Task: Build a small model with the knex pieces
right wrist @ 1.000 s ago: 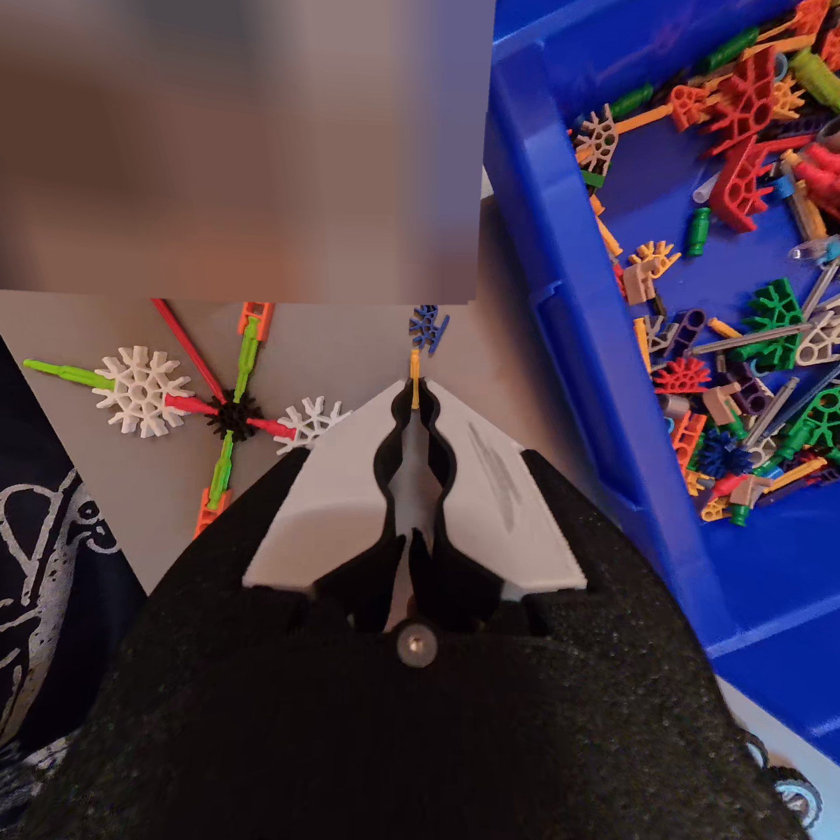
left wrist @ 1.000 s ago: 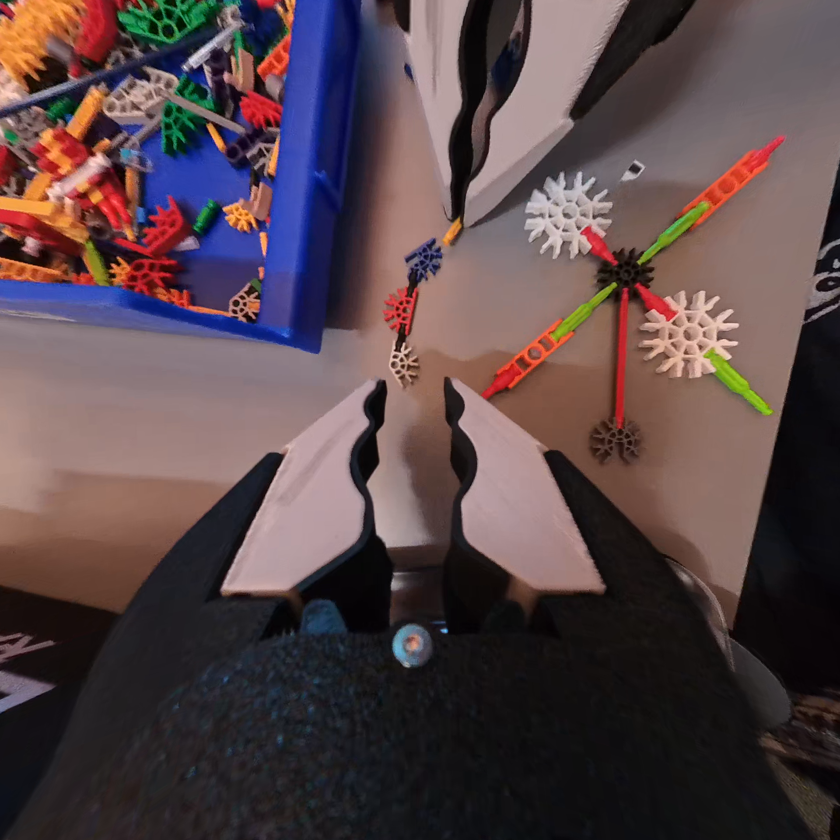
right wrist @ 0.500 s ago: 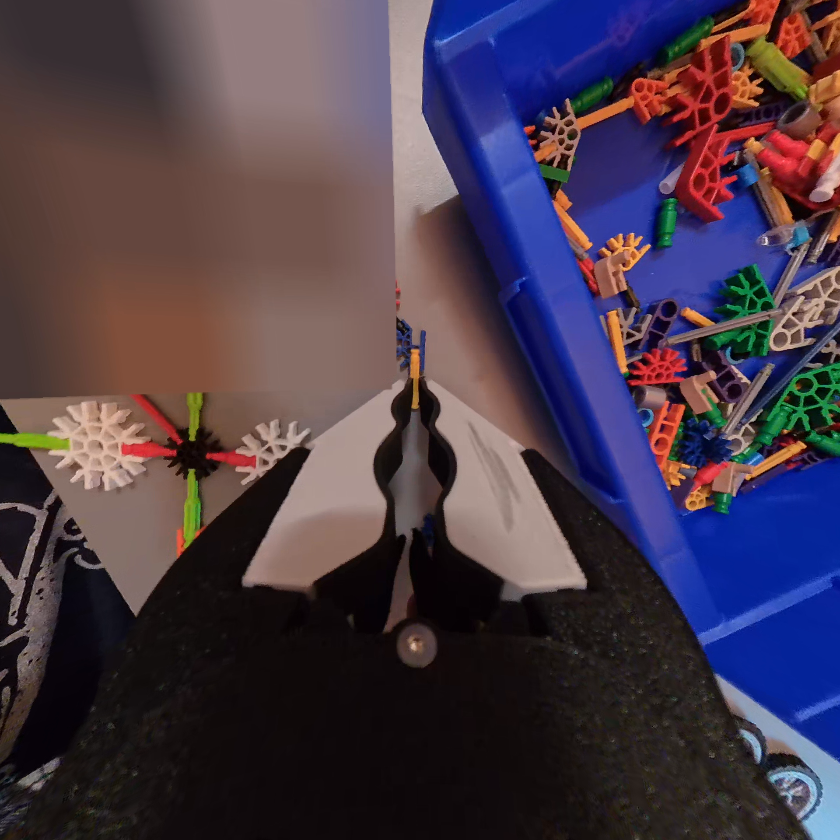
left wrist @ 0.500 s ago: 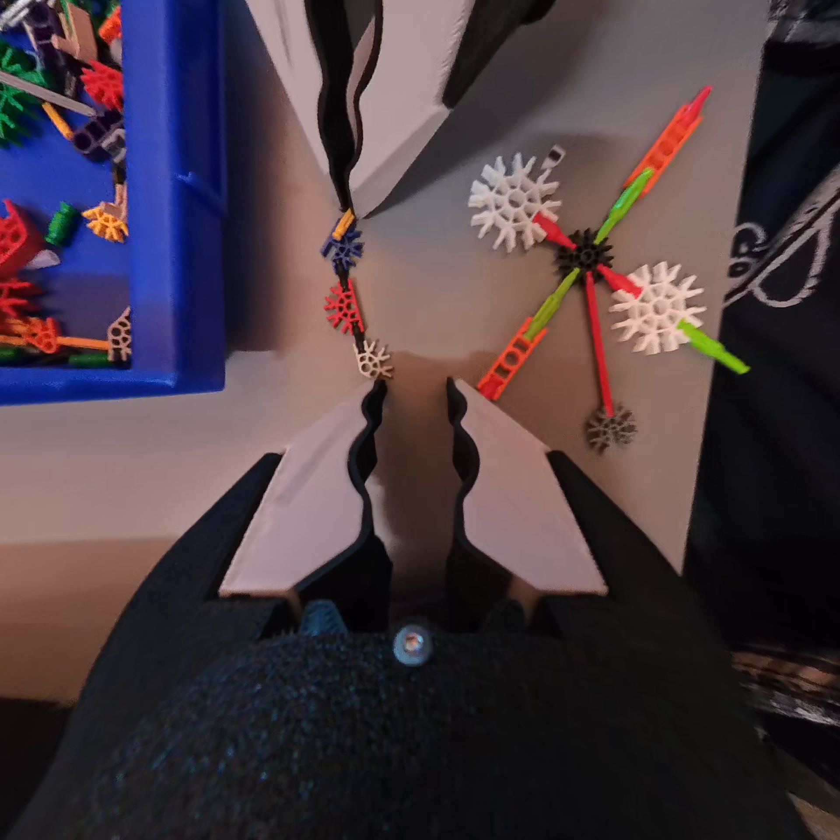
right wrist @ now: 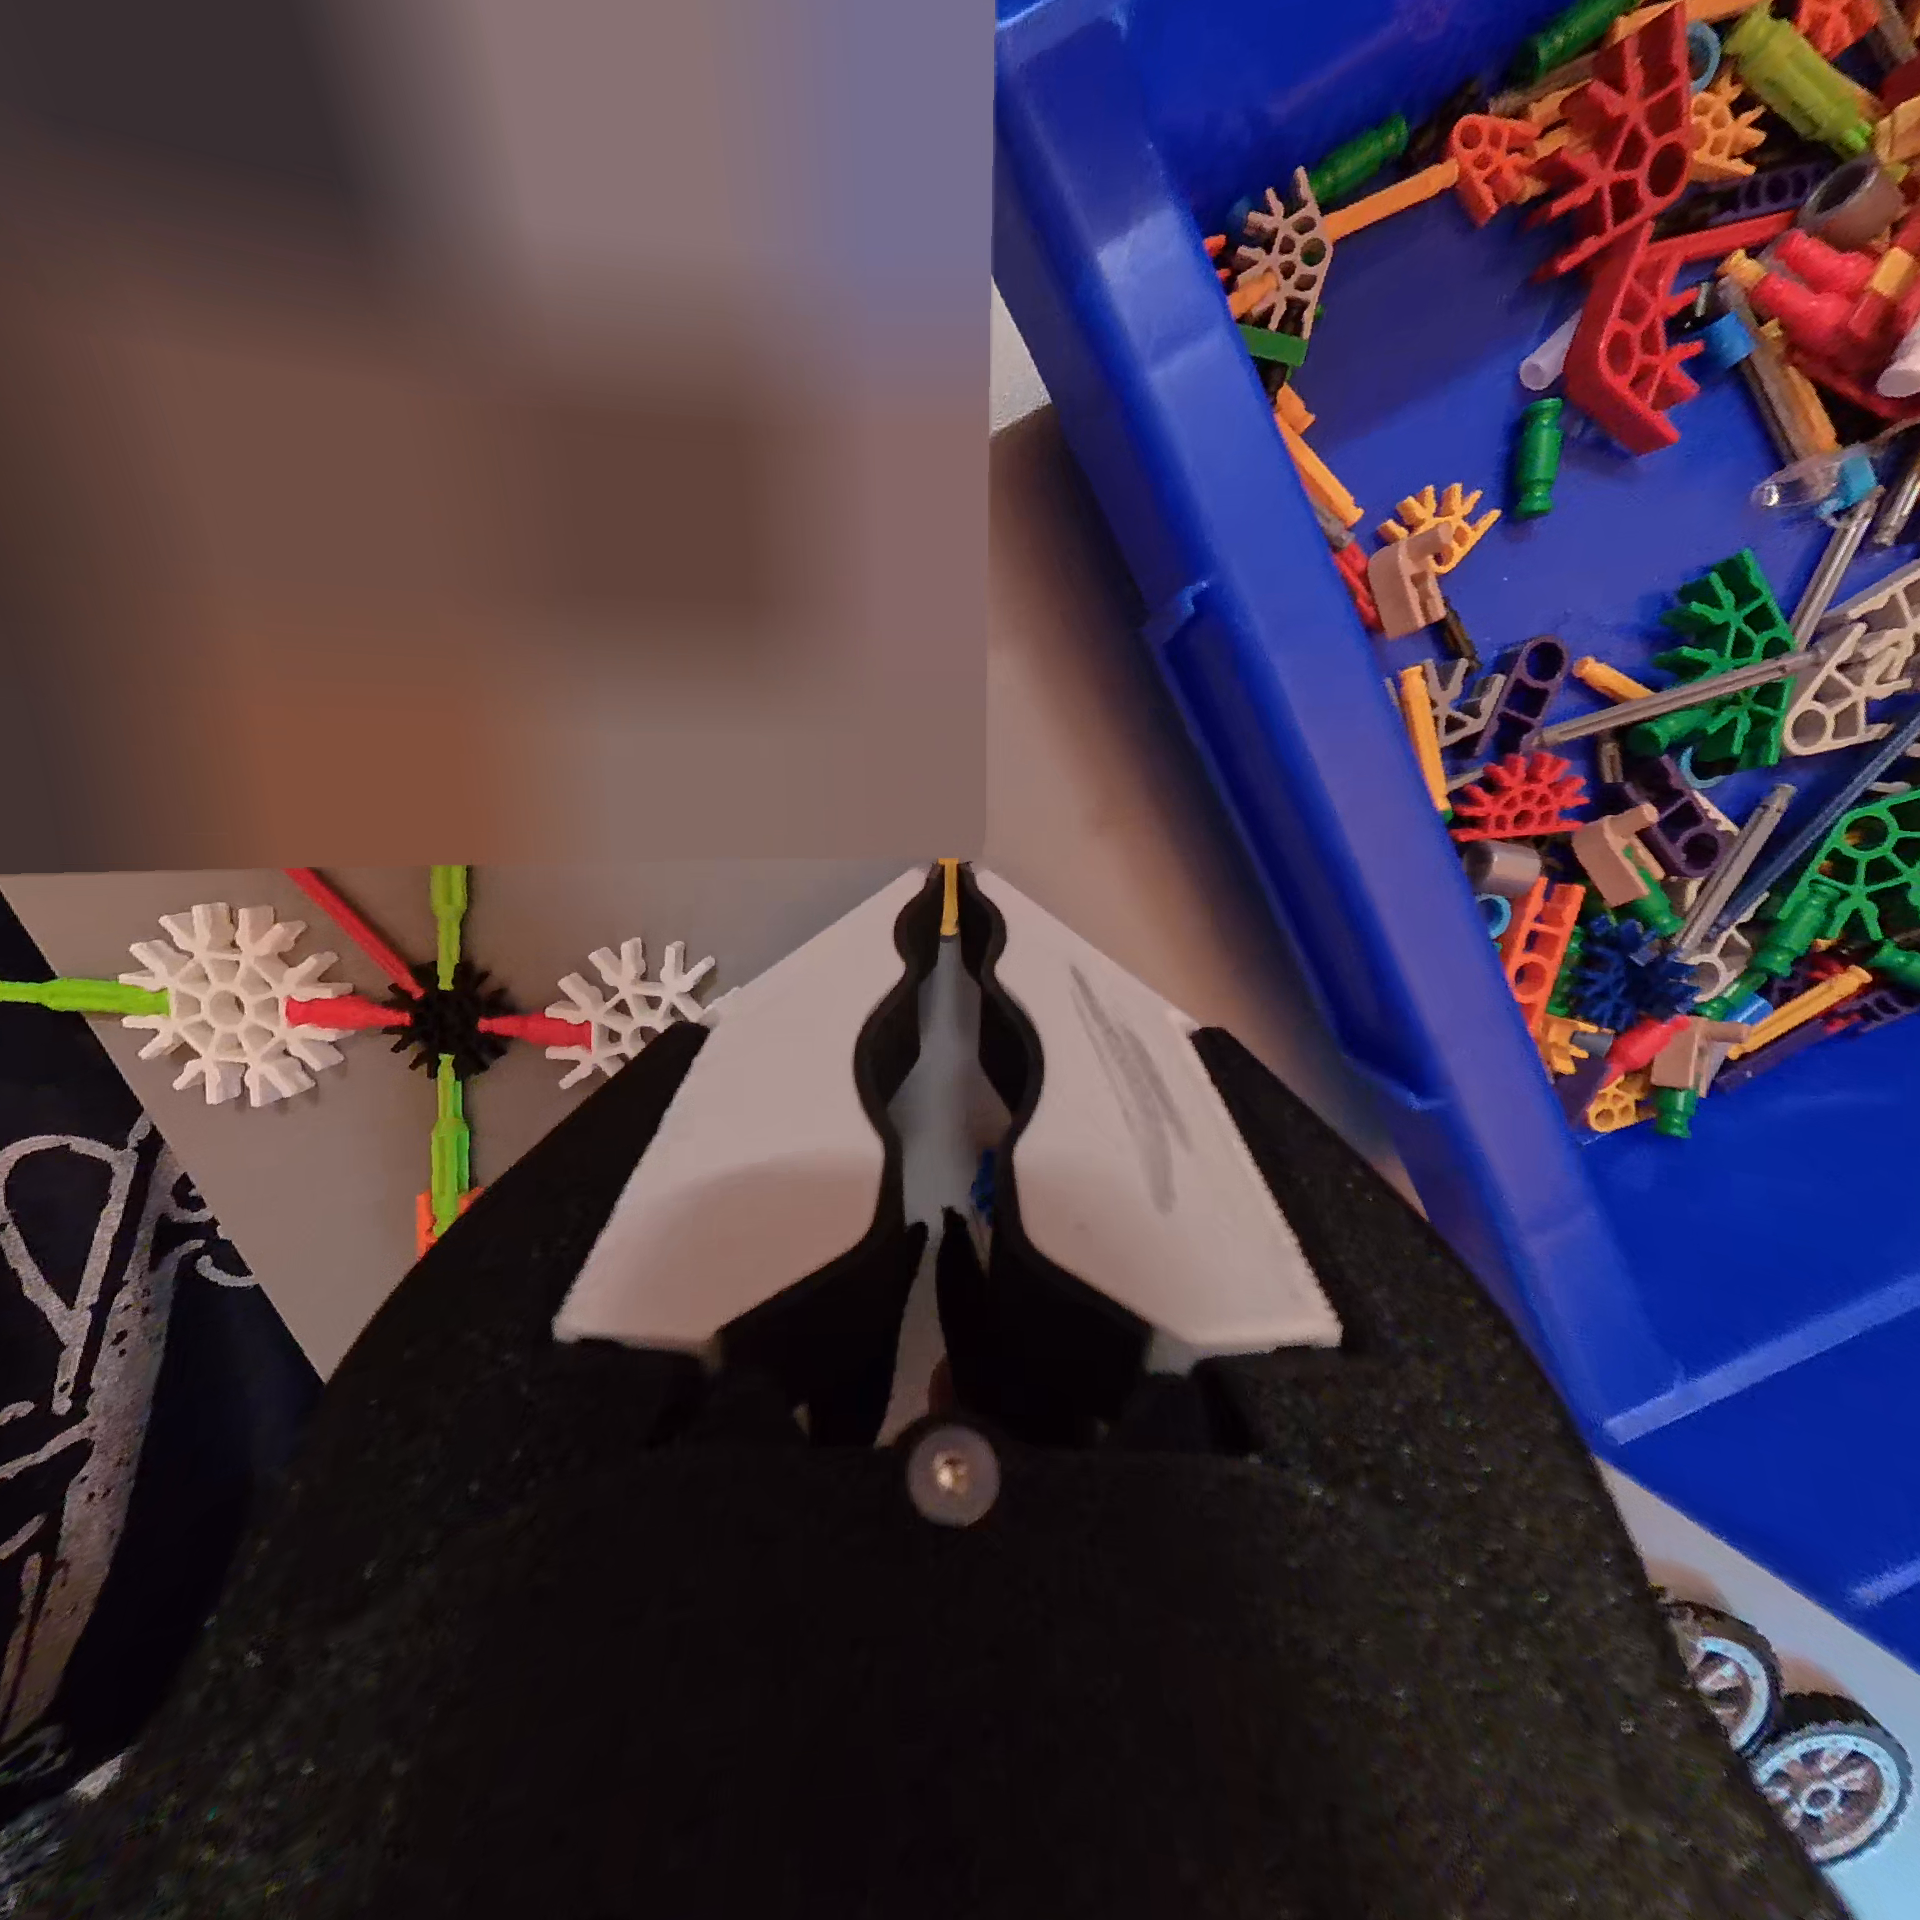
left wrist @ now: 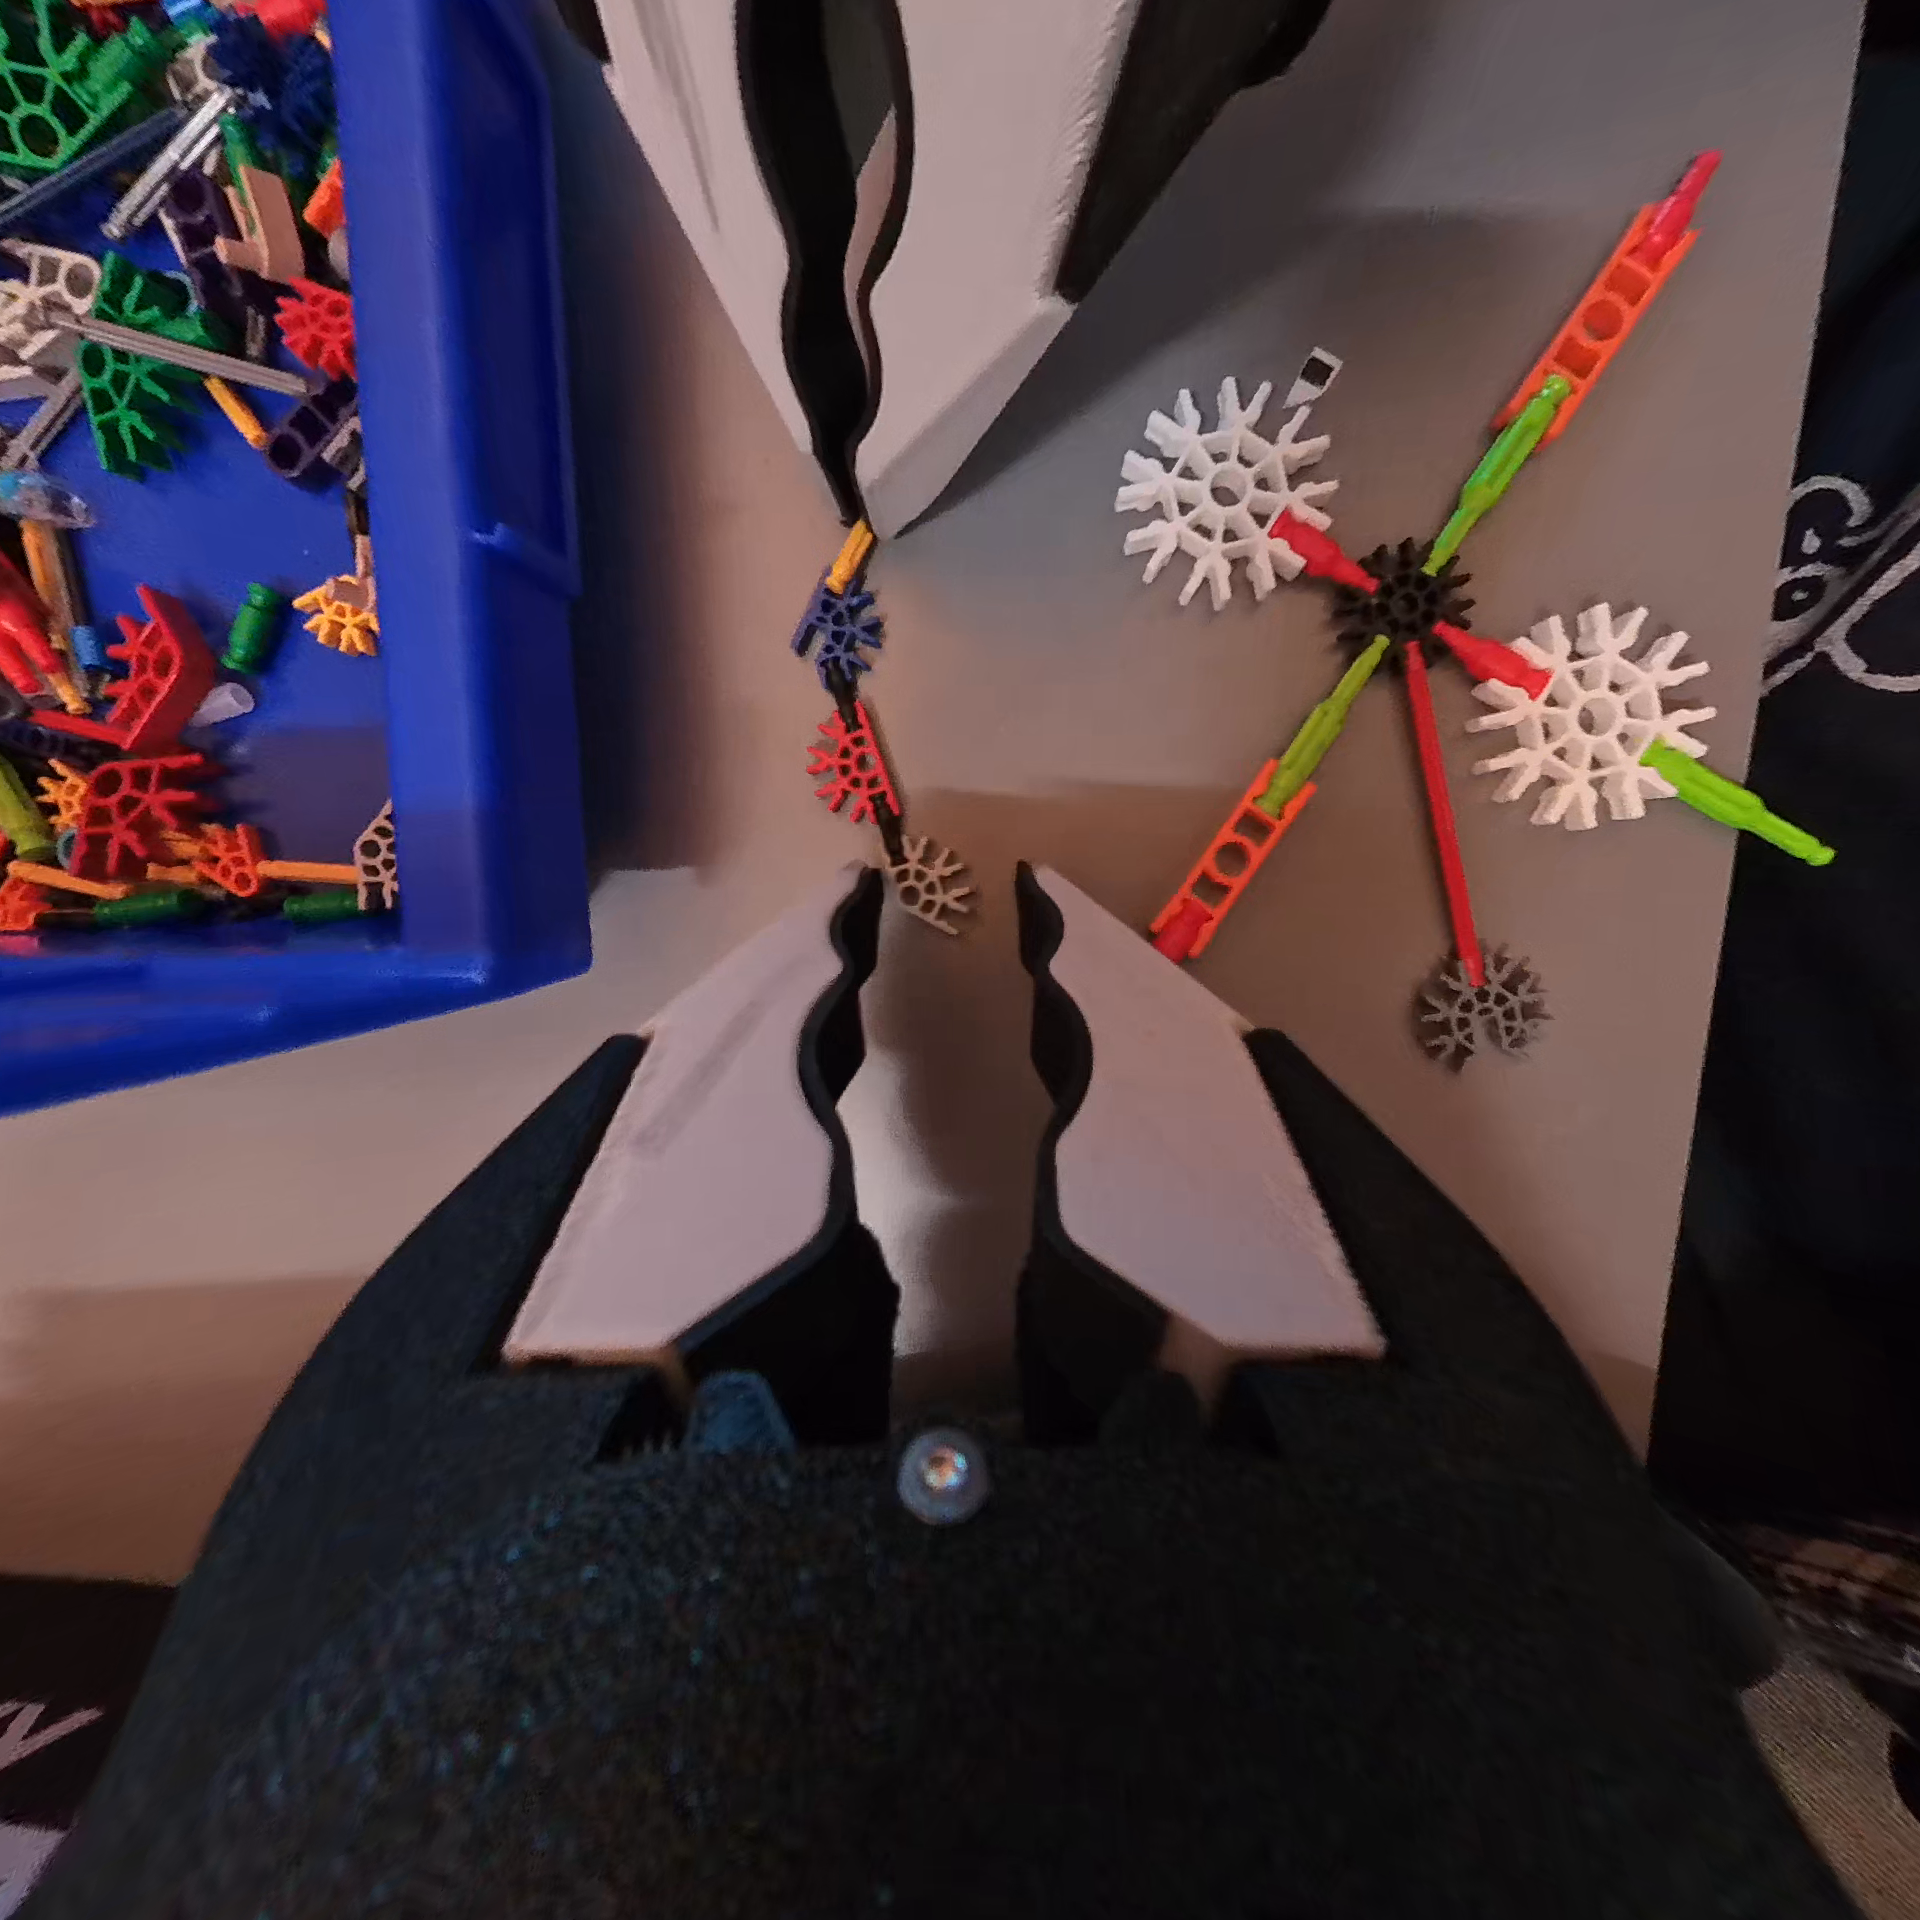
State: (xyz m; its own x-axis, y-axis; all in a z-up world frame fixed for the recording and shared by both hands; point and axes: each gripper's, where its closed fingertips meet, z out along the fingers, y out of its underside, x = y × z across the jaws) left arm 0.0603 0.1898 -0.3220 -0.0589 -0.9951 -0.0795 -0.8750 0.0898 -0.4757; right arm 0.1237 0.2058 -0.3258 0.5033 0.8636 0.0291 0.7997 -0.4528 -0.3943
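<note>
The right gripper [right wrist: 951, 894] is clamped on the yellow rod [left wrist: 852, 553] ending a chain of 3 connectors [left wrist: 854, 764], whose tan connector [left wrist: 928, 883] lies beside the parted tips of the left gripper [left wrist: 943, 883], near the blue bin [left wrist: 473, 520].

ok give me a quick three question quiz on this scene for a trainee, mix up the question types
1. True or false: the left gripper is shut on the tan connector.
2. Which part does the right gripper pinch? A) yellow rod B) white snowflake connector C) black hub
3. Fill in: in the left wrist view, the loose spare parts lie in a ____ bin, left of the chain of connectors.

Key
1. False: its jaws stand apart, with the tan connector just ahead of the tips.
2. A
3. blue
</note>
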